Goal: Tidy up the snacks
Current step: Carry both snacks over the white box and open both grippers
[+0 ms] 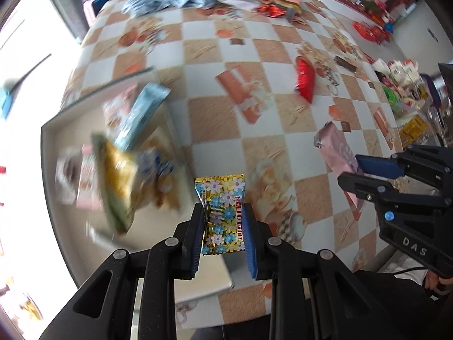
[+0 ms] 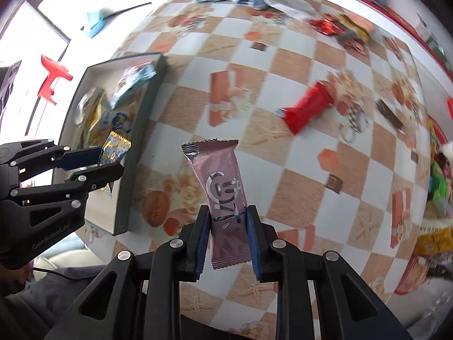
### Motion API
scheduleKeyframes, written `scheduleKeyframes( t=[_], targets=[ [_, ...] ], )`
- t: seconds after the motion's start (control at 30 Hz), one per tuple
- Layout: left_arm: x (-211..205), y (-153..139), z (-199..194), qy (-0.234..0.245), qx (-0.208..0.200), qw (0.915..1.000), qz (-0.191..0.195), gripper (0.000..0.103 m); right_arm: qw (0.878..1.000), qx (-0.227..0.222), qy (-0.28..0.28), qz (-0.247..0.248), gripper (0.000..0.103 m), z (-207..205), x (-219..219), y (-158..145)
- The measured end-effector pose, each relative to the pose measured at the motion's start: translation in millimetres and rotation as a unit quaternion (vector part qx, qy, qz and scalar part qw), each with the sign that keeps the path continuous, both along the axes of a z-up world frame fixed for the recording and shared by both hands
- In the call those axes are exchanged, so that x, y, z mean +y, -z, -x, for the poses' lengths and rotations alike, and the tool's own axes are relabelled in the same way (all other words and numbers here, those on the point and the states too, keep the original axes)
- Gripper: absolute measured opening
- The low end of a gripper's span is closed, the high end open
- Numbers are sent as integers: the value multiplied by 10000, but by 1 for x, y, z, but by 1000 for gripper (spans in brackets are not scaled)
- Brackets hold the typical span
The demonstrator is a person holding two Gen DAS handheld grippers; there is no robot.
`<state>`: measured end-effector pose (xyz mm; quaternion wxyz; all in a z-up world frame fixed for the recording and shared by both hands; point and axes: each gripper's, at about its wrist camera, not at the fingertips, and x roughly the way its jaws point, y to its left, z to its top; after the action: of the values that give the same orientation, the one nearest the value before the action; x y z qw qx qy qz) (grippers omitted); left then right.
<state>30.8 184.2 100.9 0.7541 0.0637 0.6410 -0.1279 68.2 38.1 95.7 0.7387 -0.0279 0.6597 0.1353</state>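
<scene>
Checkered table point(image 1: 283, 42) below, my left gripper point(image 1: 223, 223) clamped candy point(image 1: 222, 212), right gripper point(image 2: 228, 238) a bar point(image 2: 223, 198); the box point(image 2: 154, 85) drop seemed next.

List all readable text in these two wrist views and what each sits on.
"HELLO KITTY": red print on the flowered gold packet in the left gripper.
"DAS": body of the right gripper, seen from the left wrist view.
"GenRobot.AI": body of the left gripper, right wrist view.
Pink wrapper in the right gripper: stylised logo, not legible.
Packets in the tray: blurred, unreadable.
</scene>
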Motion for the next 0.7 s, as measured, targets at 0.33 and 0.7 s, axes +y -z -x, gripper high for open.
scheduleKeyframes(
  t=[0.33, 0.7],
  targets=[
    [49, -4, 15, -510, -9, 9987, 48, 28, 9986, -69, -520, 4, 27, -3, 46, -2],
    [83, -11, 20, -758, -173, 9969, -95, 28, 9945, -208, -1024, 45, 27, -1, 91, -9]
  ],
)
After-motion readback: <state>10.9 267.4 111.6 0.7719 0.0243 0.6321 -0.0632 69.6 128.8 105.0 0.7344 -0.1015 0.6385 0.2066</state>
